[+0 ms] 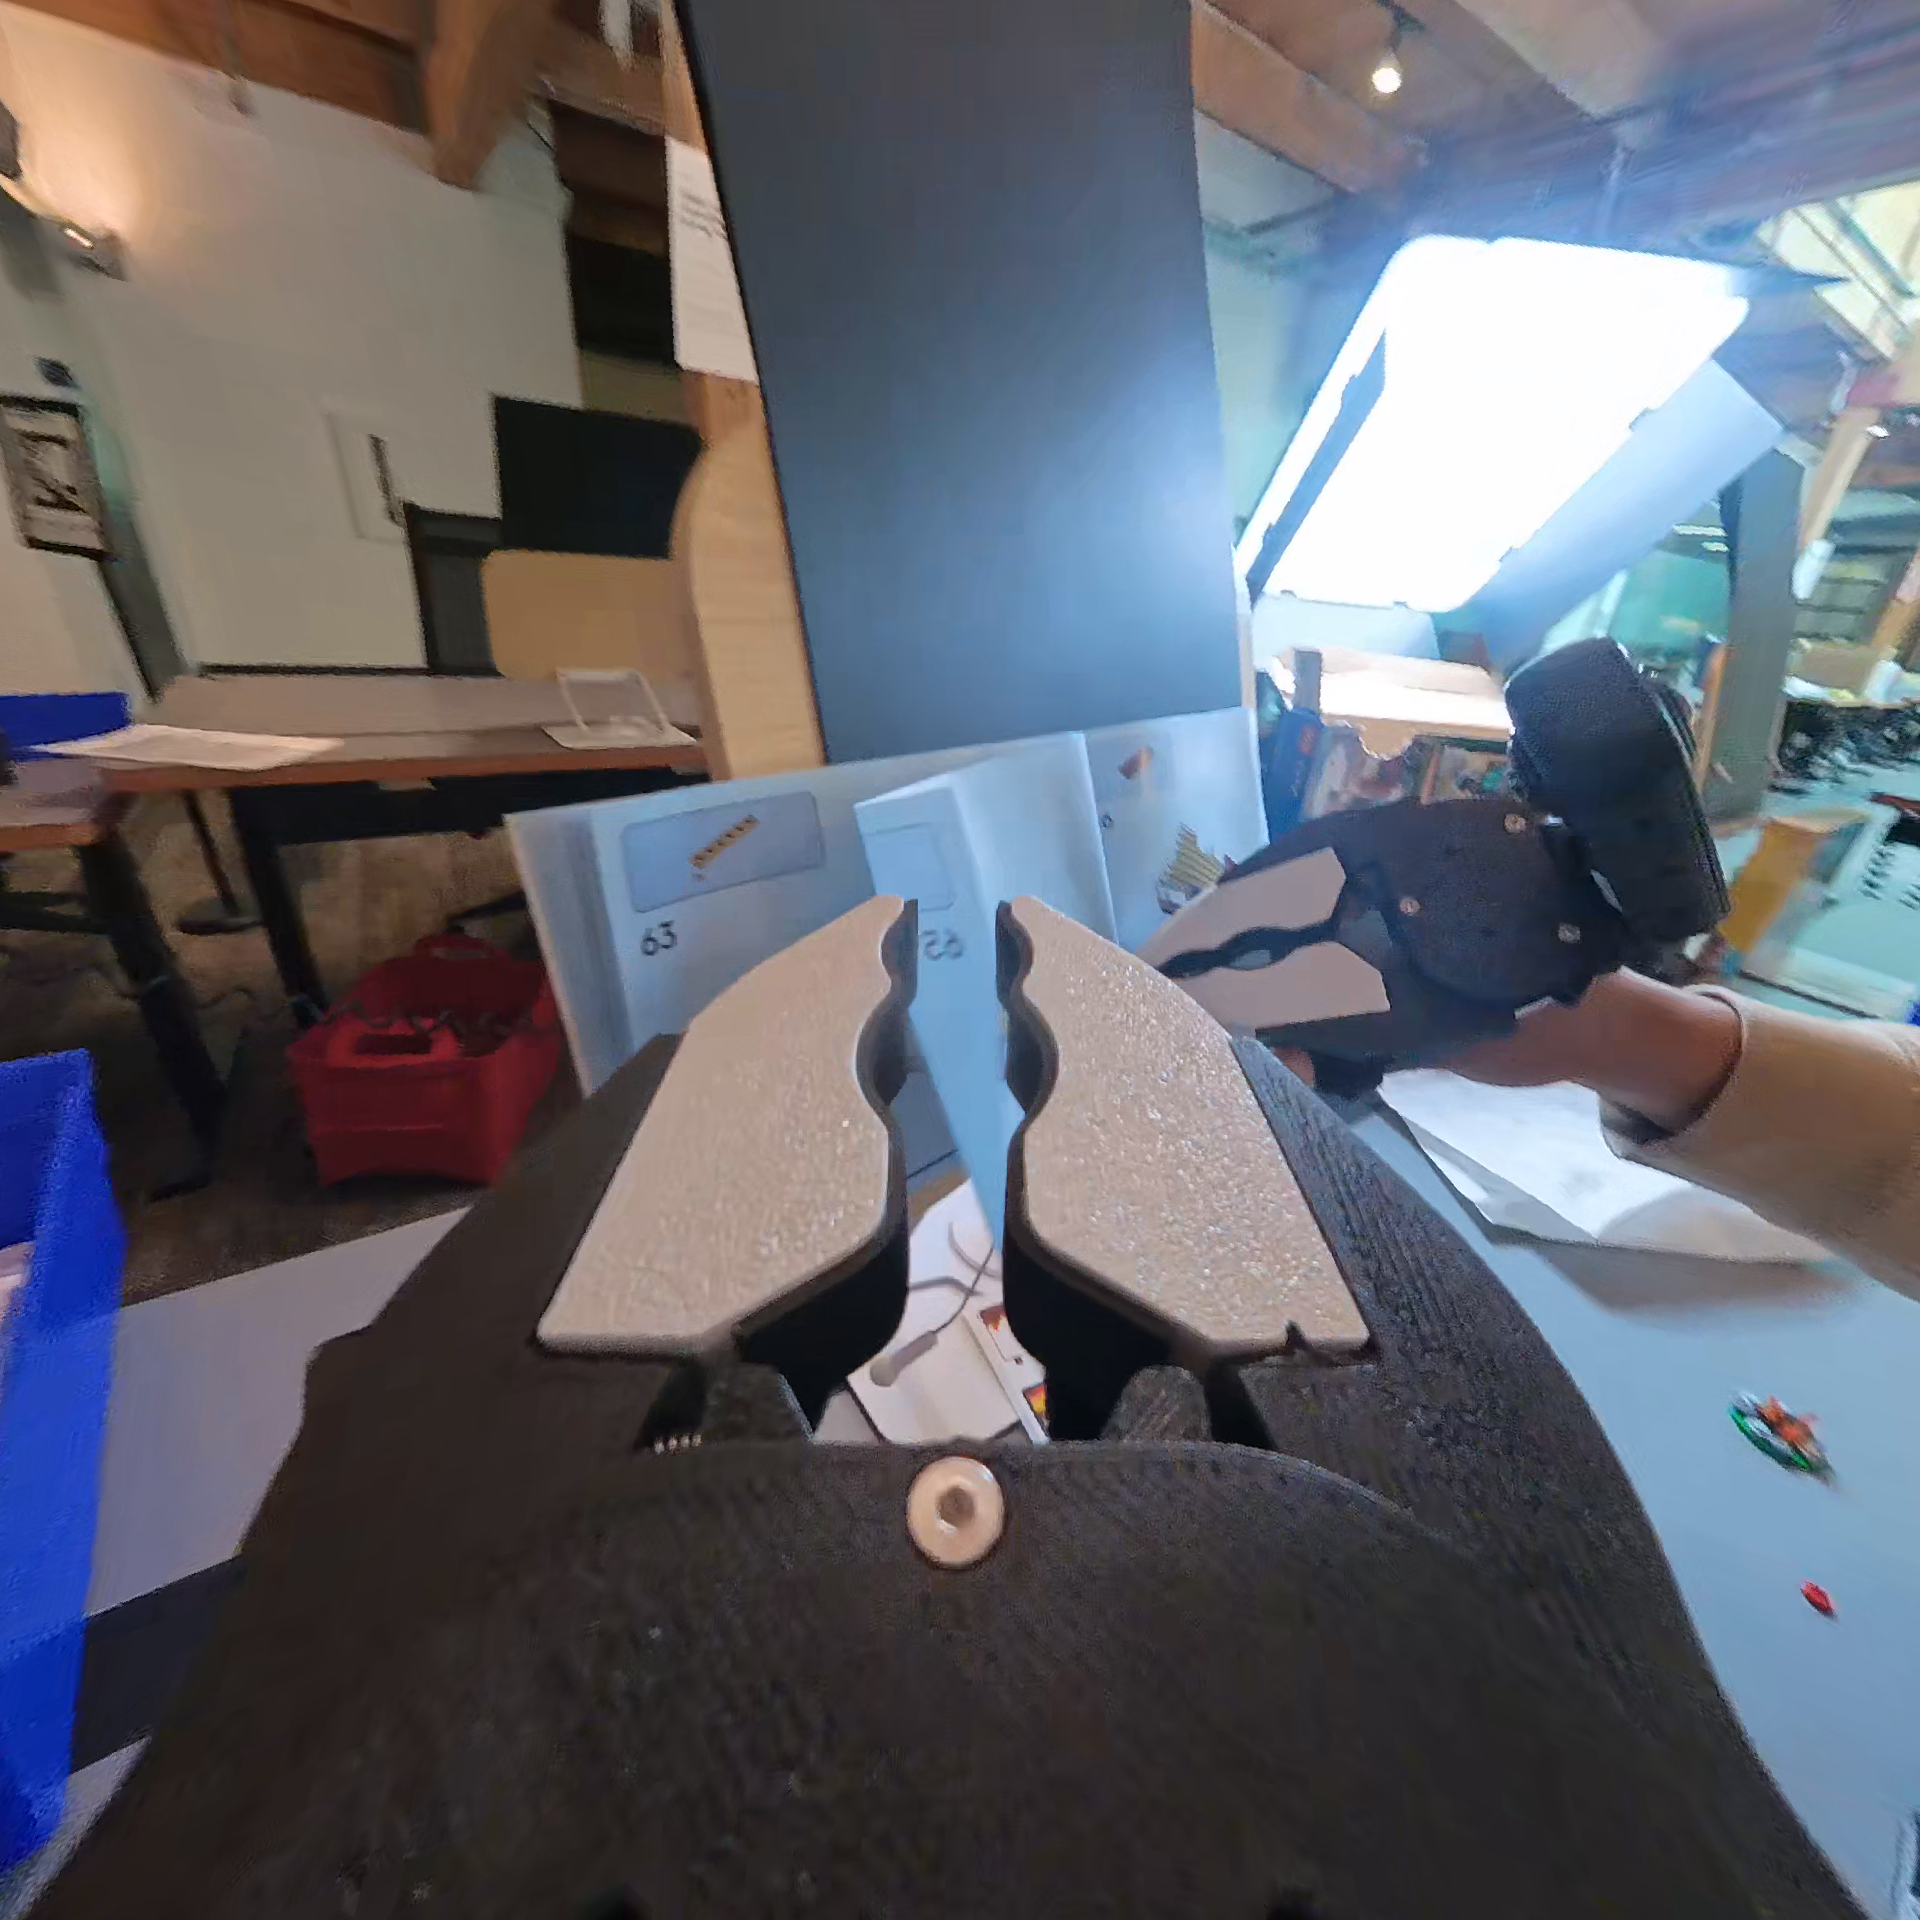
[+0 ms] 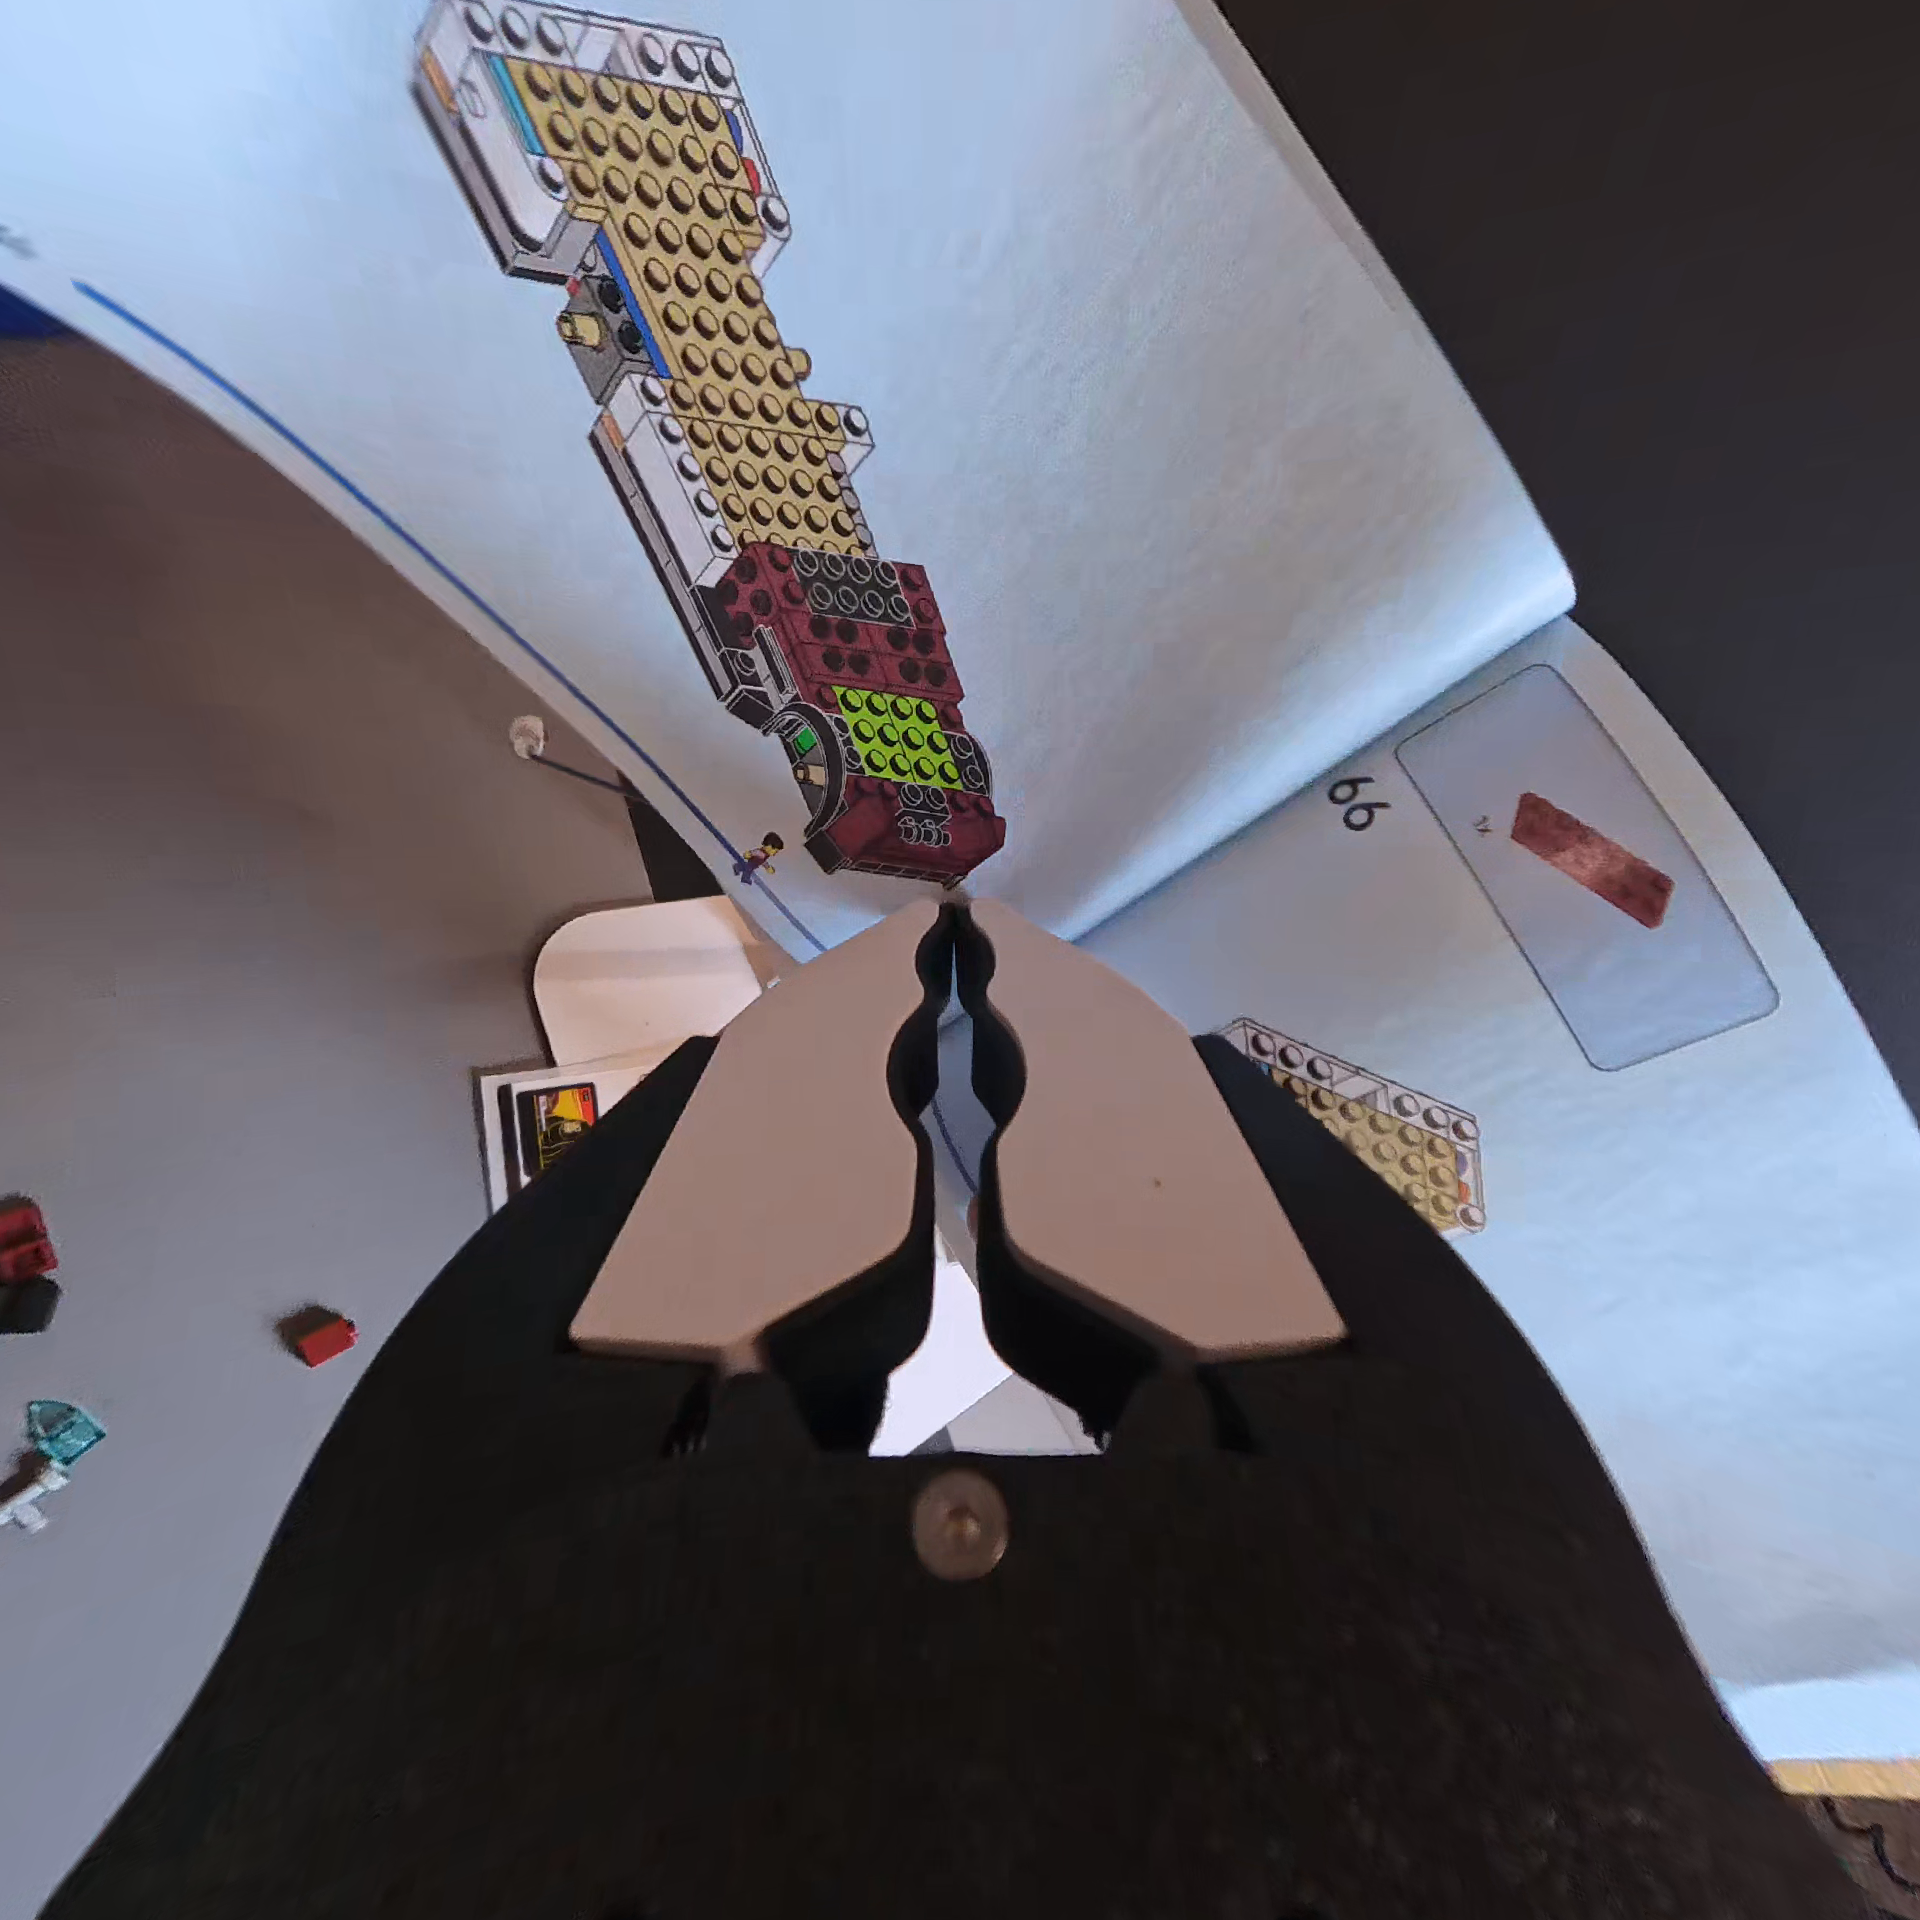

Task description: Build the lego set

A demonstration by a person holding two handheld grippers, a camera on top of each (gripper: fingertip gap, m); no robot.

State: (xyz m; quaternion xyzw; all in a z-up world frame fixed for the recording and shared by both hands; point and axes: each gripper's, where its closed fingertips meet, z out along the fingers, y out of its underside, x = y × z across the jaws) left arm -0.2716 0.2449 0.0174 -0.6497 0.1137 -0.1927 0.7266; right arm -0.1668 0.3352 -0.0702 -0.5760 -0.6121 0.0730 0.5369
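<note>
The booklet (image 1: 727,904) stands open just ahead of the left claw (image 1: 956,920), one page (image 1: 977,831) rising between its parted fingers. The right claw (image 2: 953,914) pinches a page (image 2: 1143,520) at its edge.

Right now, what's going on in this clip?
A person is handling an open brick-building instruction booklet standing on a grey table, one tool per hand. The left tool is open, with a raised page between its fingers; contact isn't clear. The right tool is shut at a page's edge. Loose small bricks lie nearby.
</note>
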